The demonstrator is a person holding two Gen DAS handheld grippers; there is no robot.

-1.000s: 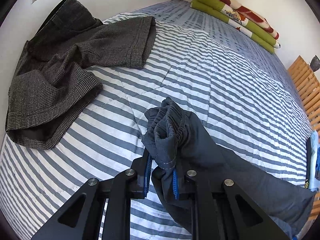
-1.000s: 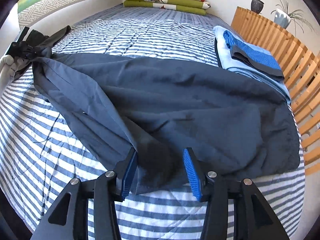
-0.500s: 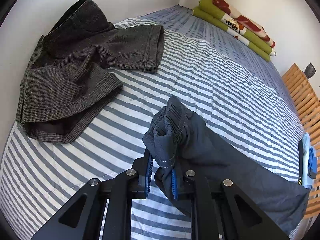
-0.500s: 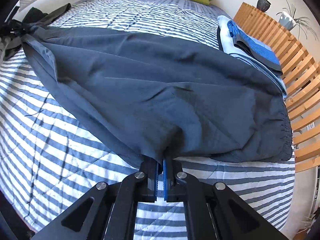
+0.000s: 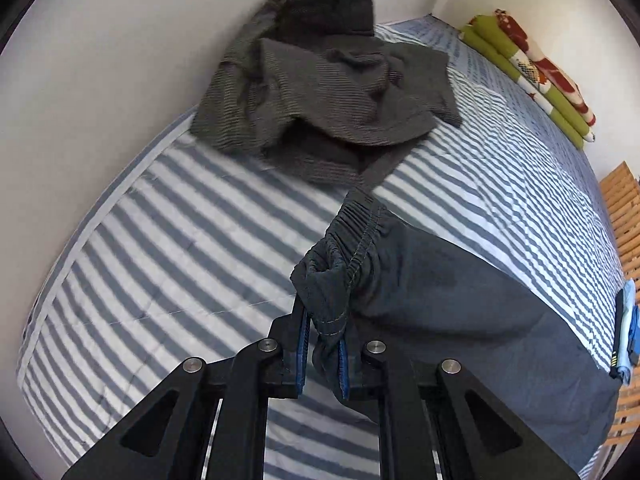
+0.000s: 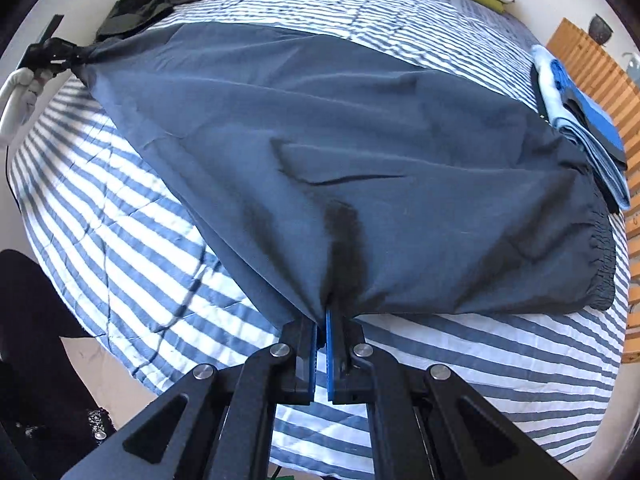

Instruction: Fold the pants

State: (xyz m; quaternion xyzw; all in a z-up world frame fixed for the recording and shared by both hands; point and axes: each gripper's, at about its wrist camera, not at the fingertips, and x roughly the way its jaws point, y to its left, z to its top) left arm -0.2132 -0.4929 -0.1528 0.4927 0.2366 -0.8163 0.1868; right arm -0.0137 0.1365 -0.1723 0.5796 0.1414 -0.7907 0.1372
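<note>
Dark blue pants (image 6: 340, 128) are stretched out across the striped bed (image 6: 120, 240), lifted off it at two corners. My right gripper (image 6: 322, 322) is shut on their near edge, the cloth pinched between the blue pads. My left gripper (image 5: 323, 330) is shut on a bunched elastic hem (image 5: 344, 248) of the pants (image 5: 460, 320) at the opposite end. In the right wrist view that left gripper (image 6: 56, 54) shows at far left holding the corner. A gathered hem (image 6: 600, 256) lies at the right.
Crumpled dark grey tweed shorts (image 5: 320, 92) lie near the wall ahead of my left gripper. A folded green and red blanket (image 5: 532, 76) sits at the bed's far end. Folded blue clothes (image 6: 580, 120) rest by the wooden slatted headboard (image 6: 600, 64). A person's dark trouser leg (image 6: 36, 340) stands at lower left.
My right gripper went from open around the pants' edge to shut on it, then lifted and pulled it back. My left gripper kept its hold and swung toward the grey shorts, stretching the cloth.
</note>
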